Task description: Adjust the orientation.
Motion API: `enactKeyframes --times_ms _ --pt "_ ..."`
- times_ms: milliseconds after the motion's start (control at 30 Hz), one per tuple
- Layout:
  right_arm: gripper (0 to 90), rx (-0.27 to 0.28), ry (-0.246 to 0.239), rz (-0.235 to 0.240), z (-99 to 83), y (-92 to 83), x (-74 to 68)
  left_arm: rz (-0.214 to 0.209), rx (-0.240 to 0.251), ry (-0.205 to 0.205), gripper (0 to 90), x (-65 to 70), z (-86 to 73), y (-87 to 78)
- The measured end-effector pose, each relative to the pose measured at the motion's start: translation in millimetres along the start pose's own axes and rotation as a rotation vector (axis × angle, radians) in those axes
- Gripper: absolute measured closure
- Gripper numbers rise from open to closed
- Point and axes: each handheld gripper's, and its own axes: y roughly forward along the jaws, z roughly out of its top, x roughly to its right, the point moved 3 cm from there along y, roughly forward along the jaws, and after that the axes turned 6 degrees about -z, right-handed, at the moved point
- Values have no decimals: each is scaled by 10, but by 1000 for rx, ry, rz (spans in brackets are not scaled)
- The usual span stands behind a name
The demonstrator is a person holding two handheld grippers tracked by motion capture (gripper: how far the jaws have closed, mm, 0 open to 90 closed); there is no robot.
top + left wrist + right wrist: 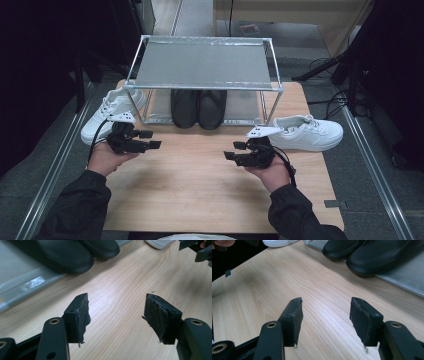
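A metal two-shelf shoe rack (202,64) stands at the back of the wooden table (200,185). A pair of black shoes (198,107) sits on its lower shelf. One white sneaker (111,112) lies left of the rack, and another white sneaker (310,132) lies to the right. My left gripper (151,139) hovers over the table just right of the left sneaker, open and empty. My right gripper (233,150) hovers beside the right sneaker's toe, also open and empty. The left gripper (117,300) faces bare wood with the black shoes (67,255) ahead; the right gripper (326,301) likewise, with the black shoes (377,257) ahead.
The rack's top shelf is bare. Bare wood lies between the two grippers and toward the front edge. Metal floor rails (55,165) run along both sides of the table, and cables (330,102) lie on the floor at the right.
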Motion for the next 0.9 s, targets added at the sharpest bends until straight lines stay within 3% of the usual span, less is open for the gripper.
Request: enactKeyframes --times_ms 300,467,667,767,900 --pt "454 -5 -8 8 -3 27 -21 43 20 -52 371 -204 -79 -179" --pt "455 -4 -5 12 -2 28 -23 83 28 -67 376 -334 -129 -325" --pt "455 2 -1 2 -13 8 -10 138 48 -119 398 -530 -184 -483" --pt "455 9 10 0 -25 -13 0 136 59 -154 442 -615 -175 -555" --pt "456 8 11 -3 -49 -36 -3 152 68 -159 451 -736 -105 -637"
